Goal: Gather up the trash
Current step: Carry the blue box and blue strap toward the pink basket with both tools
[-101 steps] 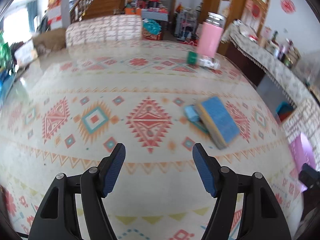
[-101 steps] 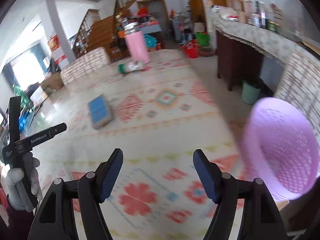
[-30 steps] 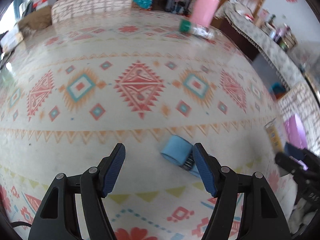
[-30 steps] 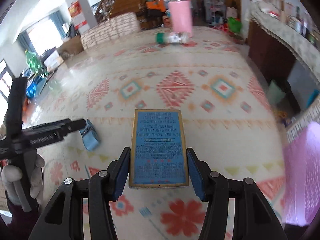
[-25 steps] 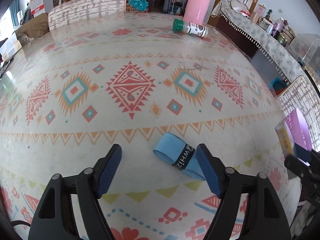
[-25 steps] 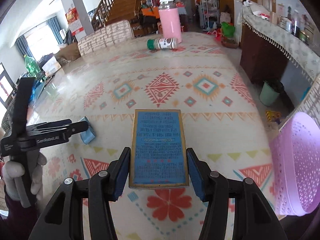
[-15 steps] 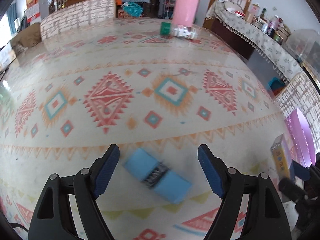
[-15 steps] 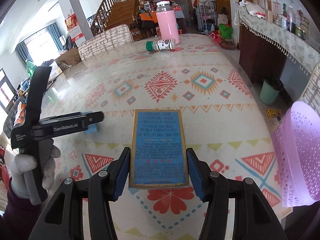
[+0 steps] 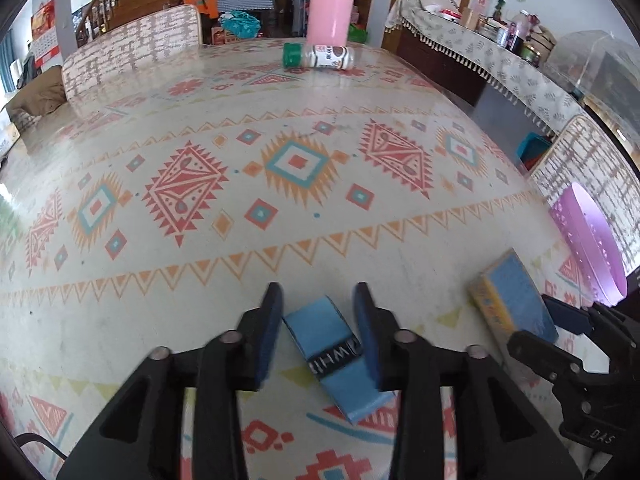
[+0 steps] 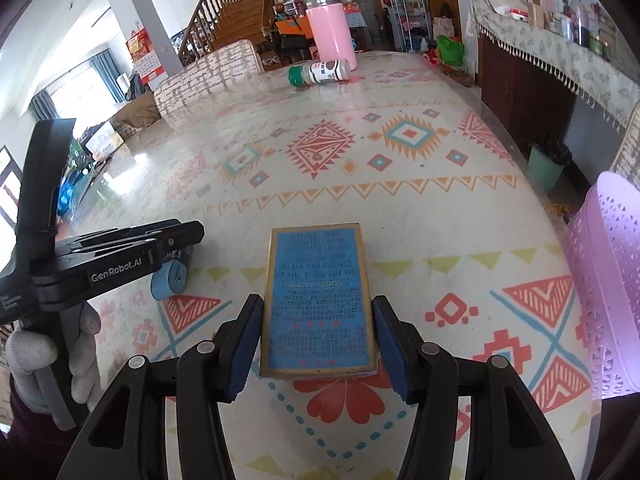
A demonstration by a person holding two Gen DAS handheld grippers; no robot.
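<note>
A light blue roll with a black band [image 9: 320,332] lies on the patterned tablecloth [image 9: 200,264], between the fingers of my left gripper [image 9: 316,308]. Its jaws are closing around the roll; the pads stand close on both sides, and no firm press shows. In the right wrist view that same blue roll [image 10: 168,278] peeks out under the left gripper [image 10: 192,236], held by a gloved hand [image 10: 40,352]. My right gripper [image 10: 318,312] is shut on a flat blue box with a gold edge [image 10: 318,292], carried above the table. That blue box [image 9: 516,300] also shows at the right of the left wrist view.
A pink perforated basket [image 10: 608,280] stands past the table's right edge. At the far end a green-capped spice bottle [image 9: 320,56] lies on its side beside a pink tumbler [image 9: 330,12]. A patterned chair back [image 9: 132,52] rises behind, and a green bin [image 10: 548,168] sits on the floor.
My left gripper slid over the blue roll and its jaws narrowed around it. The right gripper kept the blue box and drifted toward the pink basket.
</note>
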